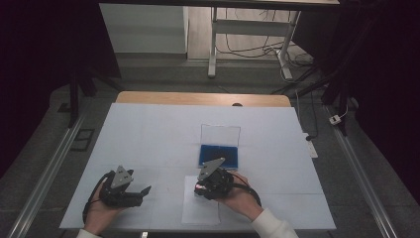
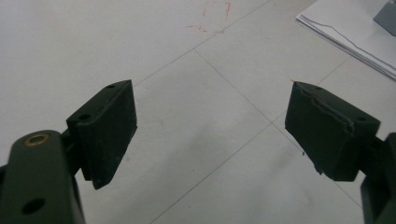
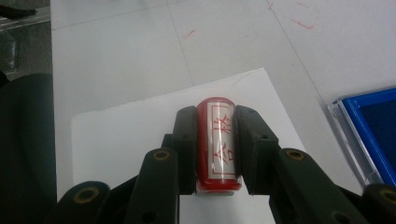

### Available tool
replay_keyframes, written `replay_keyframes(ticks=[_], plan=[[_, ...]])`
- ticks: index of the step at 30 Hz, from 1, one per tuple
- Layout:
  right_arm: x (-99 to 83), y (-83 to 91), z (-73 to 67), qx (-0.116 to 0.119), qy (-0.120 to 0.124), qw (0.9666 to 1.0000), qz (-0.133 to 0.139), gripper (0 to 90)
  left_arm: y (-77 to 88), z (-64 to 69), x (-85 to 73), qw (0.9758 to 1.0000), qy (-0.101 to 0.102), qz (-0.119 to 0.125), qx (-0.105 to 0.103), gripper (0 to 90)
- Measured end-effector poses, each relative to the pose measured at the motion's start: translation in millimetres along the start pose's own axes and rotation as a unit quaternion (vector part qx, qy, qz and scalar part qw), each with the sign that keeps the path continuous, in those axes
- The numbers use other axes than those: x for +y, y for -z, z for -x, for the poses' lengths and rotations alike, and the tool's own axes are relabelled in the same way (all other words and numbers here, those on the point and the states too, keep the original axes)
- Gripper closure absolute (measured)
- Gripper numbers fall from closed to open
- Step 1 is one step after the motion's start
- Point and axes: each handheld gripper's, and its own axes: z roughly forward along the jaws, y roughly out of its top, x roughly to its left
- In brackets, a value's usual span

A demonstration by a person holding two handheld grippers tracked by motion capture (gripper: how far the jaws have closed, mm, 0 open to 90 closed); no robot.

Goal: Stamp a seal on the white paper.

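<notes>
Because the red cylindrical stamp with a white label point(image 3: 219, 144) sits clamped between the right gripper point(image 3: 215, 140) jaws above the white paper sheet point(image 3: 121, 135), a tilted descent risks a smeared or partial print. The blue ink pad in its clear case point(image 1: 218, 154) lies just beyond. The left gripper point(image 2: 210, 135) rests with jaws apart, empty. The stamp's printing face is hidden.

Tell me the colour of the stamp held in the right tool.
Red stamp, with a red-on-white label; clearest in the right gripper view.
</notes>
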Motion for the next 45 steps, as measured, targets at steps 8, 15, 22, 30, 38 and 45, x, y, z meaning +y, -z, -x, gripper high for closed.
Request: replay_keyframes(ticks=[8,15,22,30,38,45], plan=[[-1.0,-1.9,0.7,0.002,-0.002,1.0,-0.003,69.5,0.1,-0.1,-0.1,1.0,0.0,0.0,0.0,16.8],[-1.2,-2.1,1.5,0.005,-0.005,1.0,-0.004,69.5,0.1,0.1,0.0,1.0,-0.001,-0.001,0.001,16.8],[-0.1,-2.1,1.3,0.005,-0.006,0.9999,-0.01,69.6,-0.2,0.7,0.1,1.0,-0.003,-0.001,0.001,16.8],[0.7,-2.9,1.3,0.006,-0.01,0.9998,-0.014,69.7,0.1,1.2,0.1,1.0,-0.003,-0.001,0.0,16.8],[1.4,-6.4,3.4,0.01,-0.006,0.9996,-0.028,70.0,0.3,2.4,0.5,1.0,-0.003,-0.002,0.001,16.8],[0.2,-7.1,2.2,0.008,-0.012,0.9996,-0.026,70.1,-0.3,3.1,0.3,1.0,-0.003,-0.002,0.001,16.8]])
